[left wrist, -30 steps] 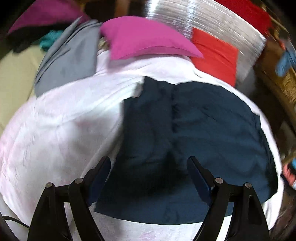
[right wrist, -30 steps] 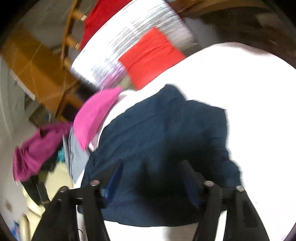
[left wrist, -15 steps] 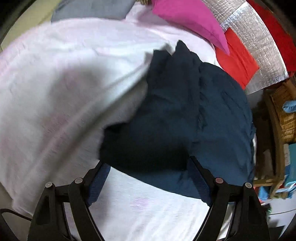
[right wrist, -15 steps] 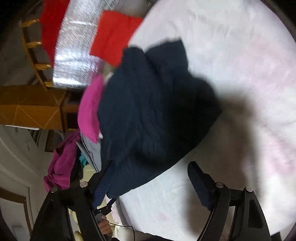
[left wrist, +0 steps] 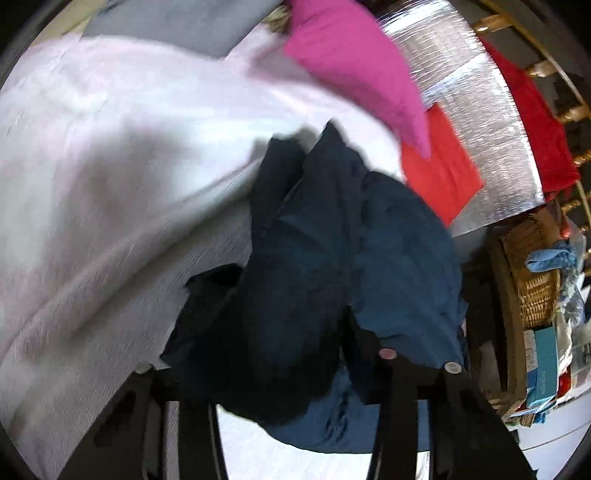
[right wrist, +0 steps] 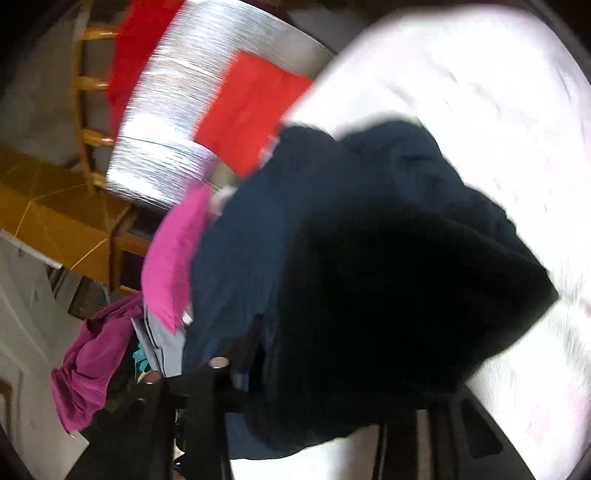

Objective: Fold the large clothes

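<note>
Over the white sheet (left wrist: 110, 184), both grippers tilted down (closing)

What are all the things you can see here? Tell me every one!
Navy garment: one, dark blue, bunched on the white cover, near edge lifted.
White cover: one, white, spread under the garment.
Pink cloth: one, bright pink, beyond the garment.
Orange-red cloth: one, folded, on the silver sheet.
Silver sheet: one, shiny, past the cover.
Red cloth: one, draped by the wooden rail.
Grey cloth: one, at the far edge.
Purple cloth: one, heaped at the side.
Wicker basket: one, tan, off to the side.
Left hand-held gripper: one, black, jaws closing, garment between them.
Right hand-held gripper: one, black, jaws closing, garment between them.
</note>
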A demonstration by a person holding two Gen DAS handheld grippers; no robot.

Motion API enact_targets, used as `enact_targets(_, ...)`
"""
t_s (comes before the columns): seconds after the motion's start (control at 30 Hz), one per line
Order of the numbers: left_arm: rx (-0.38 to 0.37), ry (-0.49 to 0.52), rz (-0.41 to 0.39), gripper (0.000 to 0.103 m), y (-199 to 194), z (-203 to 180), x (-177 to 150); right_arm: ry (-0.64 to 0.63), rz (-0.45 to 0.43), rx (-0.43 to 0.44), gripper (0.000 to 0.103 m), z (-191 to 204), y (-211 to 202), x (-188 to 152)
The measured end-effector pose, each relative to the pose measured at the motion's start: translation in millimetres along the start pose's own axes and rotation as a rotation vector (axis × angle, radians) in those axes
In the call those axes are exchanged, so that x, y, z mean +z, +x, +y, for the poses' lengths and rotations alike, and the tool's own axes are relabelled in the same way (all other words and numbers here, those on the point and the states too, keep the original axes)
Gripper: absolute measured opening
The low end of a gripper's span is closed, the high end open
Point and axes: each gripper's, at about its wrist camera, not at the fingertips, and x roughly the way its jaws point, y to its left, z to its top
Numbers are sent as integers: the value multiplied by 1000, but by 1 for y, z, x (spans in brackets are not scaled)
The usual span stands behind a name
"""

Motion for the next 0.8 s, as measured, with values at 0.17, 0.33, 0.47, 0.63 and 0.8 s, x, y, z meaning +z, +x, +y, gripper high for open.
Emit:
enact_targets(0.17,112,14,41,65,15,6,-8,33,93,-112,44,-15,25,2)
enact_targets(0.33,147,28,52,70,-6,7,-11,187,170,-52,58,-37,6,7)
enact_targets(0.47,186,69,9,74,-32,5,-16,181,161,-78,69,-37,-29,9)
enact_targets(0.63,169,36,-52,81,-50,14,-12,140,-45,-192,81,-58,-94,31)
enact_targets(0.8,90,-37,31,82,-18,19,-8,171,-41,-93,81,-59,-68,44)
